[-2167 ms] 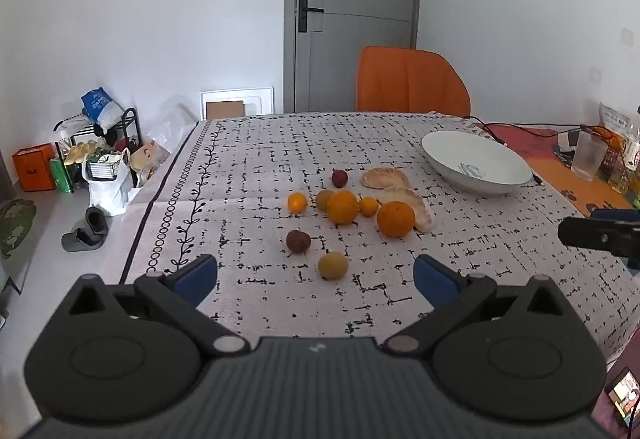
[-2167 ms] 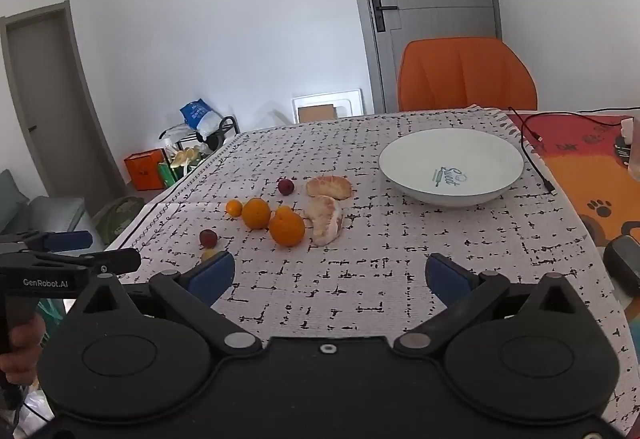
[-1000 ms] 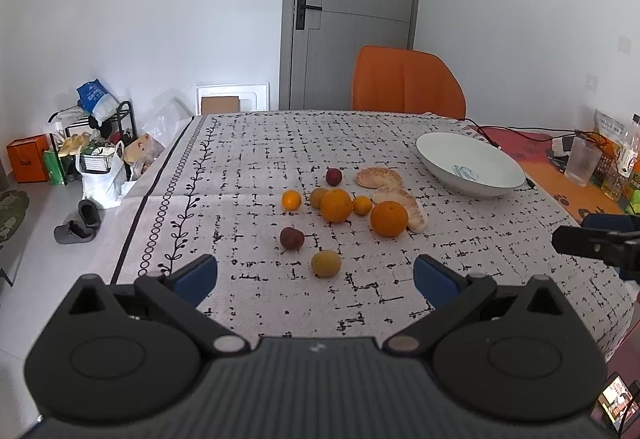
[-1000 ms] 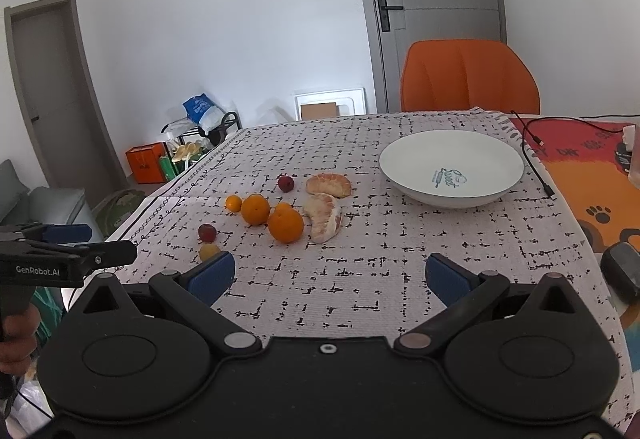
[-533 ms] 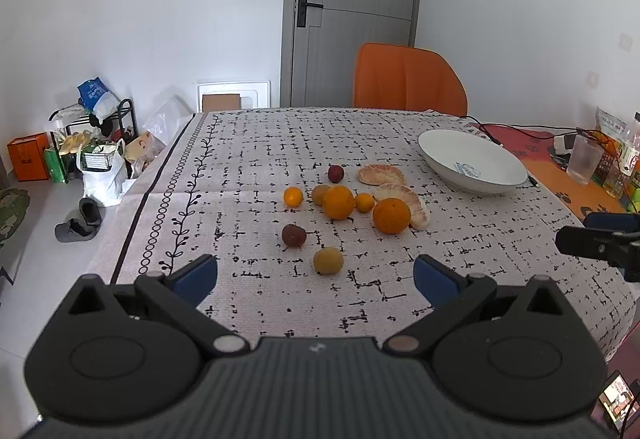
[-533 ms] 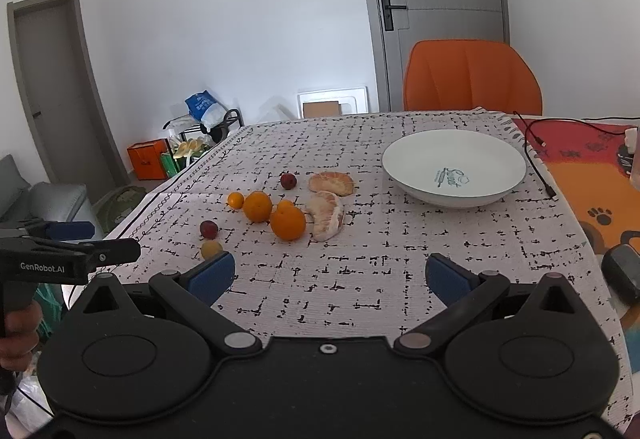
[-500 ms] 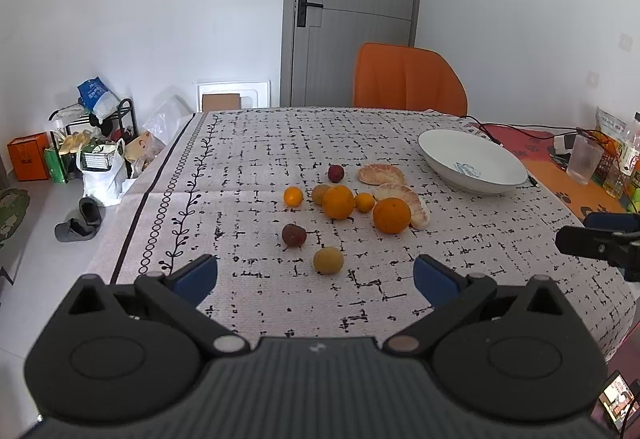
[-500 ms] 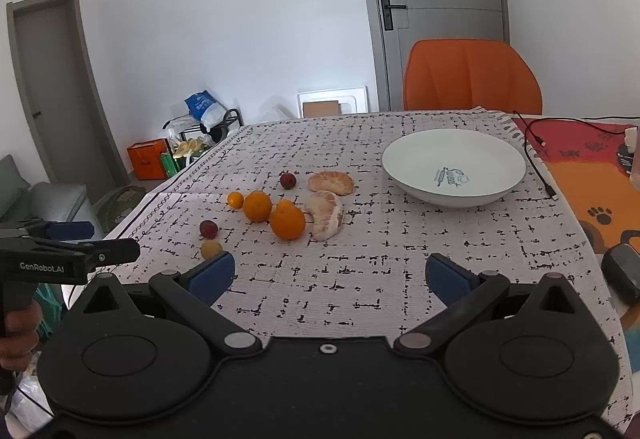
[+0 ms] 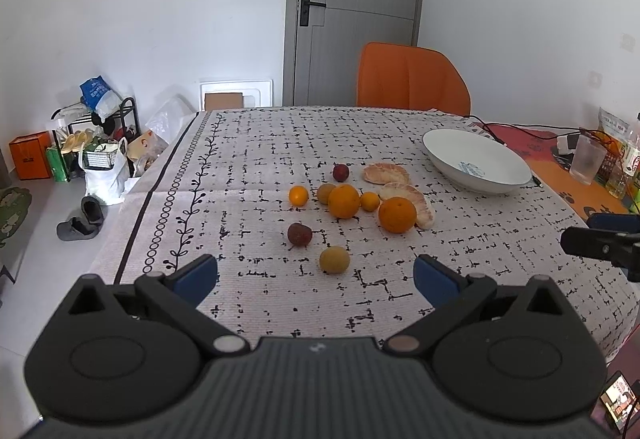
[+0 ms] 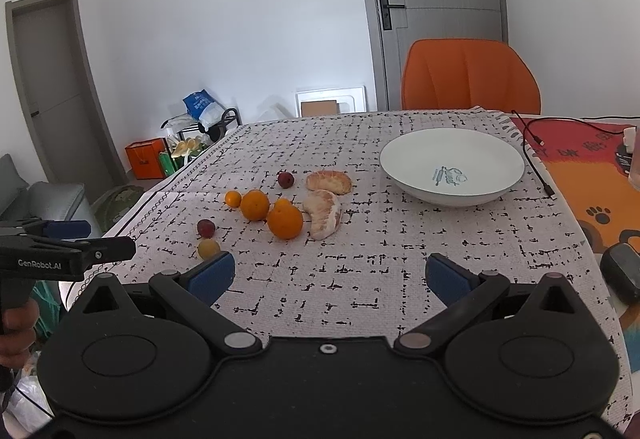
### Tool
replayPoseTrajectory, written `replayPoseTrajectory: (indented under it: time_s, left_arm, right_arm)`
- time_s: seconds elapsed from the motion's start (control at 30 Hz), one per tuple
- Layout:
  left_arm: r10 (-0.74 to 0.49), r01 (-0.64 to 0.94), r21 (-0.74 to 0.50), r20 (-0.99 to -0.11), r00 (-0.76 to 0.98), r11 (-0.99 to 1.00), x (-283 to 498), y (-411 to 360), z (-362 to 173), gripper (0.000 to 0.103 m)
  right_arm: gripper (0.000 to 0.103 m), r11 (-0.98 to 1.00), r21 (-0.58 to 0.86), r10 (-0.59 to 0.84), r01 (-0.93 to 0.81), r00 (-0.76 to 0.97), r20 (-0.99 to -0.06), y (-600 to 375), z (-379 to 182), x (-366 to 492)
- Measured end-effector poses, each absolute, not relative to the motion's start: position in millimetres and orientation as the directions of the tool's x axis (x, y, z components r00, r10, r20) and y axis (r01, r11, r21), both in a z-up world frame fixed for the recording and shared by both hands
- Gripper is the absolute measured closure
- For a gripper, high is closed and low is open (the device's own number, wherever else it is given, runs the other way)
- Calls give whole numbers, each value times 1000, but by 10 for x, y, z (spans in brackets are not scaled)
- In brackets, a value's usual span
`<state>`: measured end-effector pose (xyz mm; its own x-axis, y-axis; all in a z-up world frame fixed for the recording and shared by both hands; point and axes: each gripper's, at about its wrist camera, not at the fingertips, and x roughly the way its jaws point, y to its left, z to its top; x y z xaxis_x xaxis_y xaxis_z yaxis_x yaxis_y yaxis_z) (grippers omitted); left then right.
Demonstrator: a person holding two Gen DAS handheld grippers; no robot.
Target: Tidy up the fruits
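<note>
Fruit lies loose on the patterned tablecloth [image 9: 248, 175]. Two large oranges [image 9: 397, 214] [image 9: 344, 201], small oranges [image 9: 298, 195], a dark red plum [image 9: 299, 234], a yellow plum [image 9: 334, 259] and two peeled pomelo pieces [image 9: 386, 173] sit mid-table. An empty white bowl [image 9: 476, 165] [image 10: 452, 165] stands to the right of them. My left gripper [image 9: 315, 275] is open and empty, just short of the yellow plum. My right gripper [image 10: 328, 274] is open and empty above the near cloth, short of the large orange [image 10: 285, 221].
An orange chair [image 9: 412, 81] stands behind the table. A black cable [image 10: 538, 159] and an orange mat [image 10: 592, 175] lie right of the bowl, with a plastic cup [image 9: 586, 161] and bottles beyond. Bags and shoes crowd the floor at left [image 9: 100, 167].
Both grippers stay open and have barely shifted. The fruit and bowl have not moved.
</note>
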<state>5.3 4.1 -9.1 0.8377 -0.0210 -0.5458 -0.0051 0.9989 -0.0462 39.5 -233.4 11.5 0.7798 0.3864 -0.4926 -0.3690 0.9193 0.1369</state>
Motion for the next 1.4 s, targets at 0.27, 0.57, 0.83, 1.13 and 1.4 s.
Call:
replayPoseTrajectory:
  time_s: [0.27, 0.57, 0.83, 1.13, 1.4]
  left_arm:
    - [-27, -5, -59, -541, 840, 998, 52, 51, -124, 0]
    - [-30, -3, -65, -502, 864, 998, 67, 48, -183, 0]
    - [-47, -2, -98, -497, 867, 995, 149, 76, -338, 1]
    - [-54, -1, -112, -491, 870, 994, 252, 62, -476, 11]
    - [-59, -15, -140, -507, 860, 990, 414, 16, -608, 35]
  right_arm:
    - [0, 916, 137, 393, -377, 774, -497, -2274, 99, 407]
    - [0, 911, 130, 400, -392, 756, -518, -2163, 31, 457]
    - [0, 908, 157, 411, -388, 752, -516, -2170, -74, 569]
    - [0, 897, 180, 437, -405, 742, -509, -2136, -206, 682]
    - [15, 901, 181, 429, -394, 747, -509, -2130, -335, 851]
